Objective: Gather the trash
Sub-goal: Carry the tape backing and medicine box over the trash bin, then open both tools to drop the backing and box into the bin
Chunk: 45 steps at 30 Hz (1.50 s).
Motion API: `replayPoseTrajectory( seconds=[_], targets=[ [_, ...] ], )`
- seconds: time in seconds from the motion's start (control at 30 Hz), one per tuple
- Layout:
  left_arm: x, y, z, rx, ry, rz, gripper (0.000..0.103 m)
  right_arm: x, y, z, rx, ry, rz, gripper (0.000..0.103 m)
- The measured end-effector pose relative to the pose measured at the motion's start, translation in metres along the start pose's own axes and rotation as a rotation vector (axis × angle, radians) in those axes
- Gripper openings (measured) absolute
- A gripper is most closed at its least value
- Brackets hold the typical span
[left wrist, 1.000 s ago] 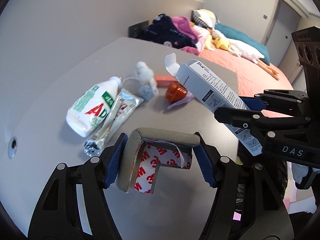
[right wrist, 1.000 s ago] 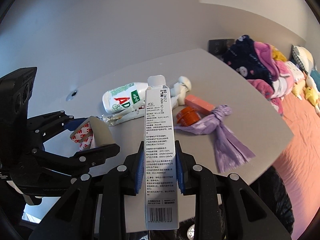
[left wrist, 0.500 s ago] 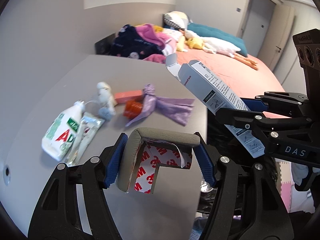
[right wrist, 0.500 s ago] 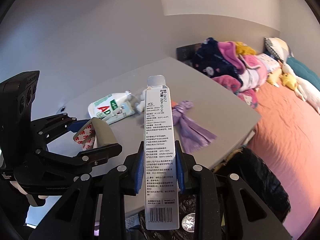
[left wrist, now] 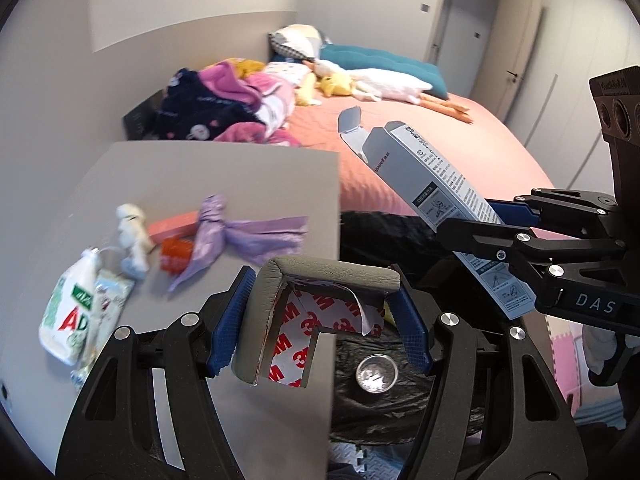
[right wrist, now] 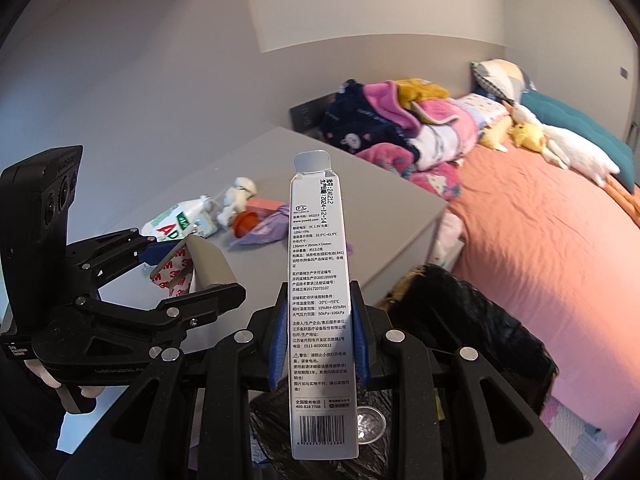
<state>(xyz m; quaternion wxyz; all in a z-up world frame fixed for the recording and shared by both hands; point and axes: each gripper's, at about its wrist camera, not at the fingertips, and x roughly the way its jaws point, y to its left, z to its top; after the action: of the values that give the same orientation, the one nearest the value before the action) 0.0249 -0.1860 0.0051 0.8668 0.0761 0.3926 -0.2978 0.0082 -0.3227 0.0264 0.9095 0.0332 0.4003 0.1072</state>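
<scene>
A bedroom framed it all: a grey table [left wrist: 224, 184] beside a bed [left wrist: 472, 148] with a salmon cover, piled clothes [left wrist: 224, 100] at twelve o'clock. On the table lay a white bottle [left wrist: 68, 316], a foil packet [left wrist: 106, 304], a purple bag [left wrist: 248, 236], an orange cap [left wrist: 176, 256], a pink box [left wrist: 172, 226] and a small plush toy [left wrist: 132, 236], all clustered at nine o'clock from the left gripper [left wrist: 326, 320]. That gripper clenched a grey corner guard [left wrist: 320, 276] with red-lettered backing, over the table edge. The right gripper [right wrist: 318, 340] pinched a tall grey carton [right wrist: 316, 280], flap open at twelve. Below both, at six o'clock, sat a black trash bag [left wrist: 380, 400], a clear cup [left wrist: 376, 374] resting in it.
</scene>
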Motion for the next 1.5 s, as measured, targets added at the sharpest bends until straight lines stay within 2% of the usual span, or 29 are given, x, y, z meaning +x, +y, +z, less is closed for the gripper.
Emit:
replayPoseTrajectory(
  seconds=[0.57, 0.97, 1.0, 1.07, 1.1, 1.13, 1.27, 1.5],
  targets=[
    [0.023, -0.062, 0.019, 0.146, 0.016, -0.139, 0.064, -0.045, -0.052, -0.028, 0.135, -0.042, -0.114, 0.029],
    [0.038, -0.09, 0.026, 0.205, 0.039, -0.207, 0.066, -0.065, -0.079, -0.045, 0.22, -0.054, -0.165, 0.029],
    [0.039, -0.091, 0.027, 0.204, 0.049, -0.216, 0.074, -0.068, -0.084, -0.047, 0.245, -0.057, -0.169, 0.03],
    [0.044, -0.094, 0.028, 0.196, 0.072, -0.202, 0.097, -0.075, -0.092, -0.049, 0.289, -0.082, -0.186, 0.047],
    [0.044, -0.095, 0.028, 0.195, 0.067, -0.184, 0.097, -0.079, -0.094, -0.05, 0.301, -0.099, -0.206, 0.063],
    [0.044, -0.095, 0.027, 0.198, 0.063, -0.176, 0.097, -0.084, -0.096, -0.05, 0.313, -0.122, -0.237, 0.069],
    [0.047, -0.092, 0.027, 0.176, 0.073, -0.164, 0.097, -0.09, -0.101, -0.051, 0.322, -0.135, -0.252, 0.071],
    [0.043, -0.088, 0.026, 0.173, 0.065, -0.151, 0.097, -0.082, -0.101, -0.049, 0.313, -0.114, -0.227, 0.071]
  ],
)
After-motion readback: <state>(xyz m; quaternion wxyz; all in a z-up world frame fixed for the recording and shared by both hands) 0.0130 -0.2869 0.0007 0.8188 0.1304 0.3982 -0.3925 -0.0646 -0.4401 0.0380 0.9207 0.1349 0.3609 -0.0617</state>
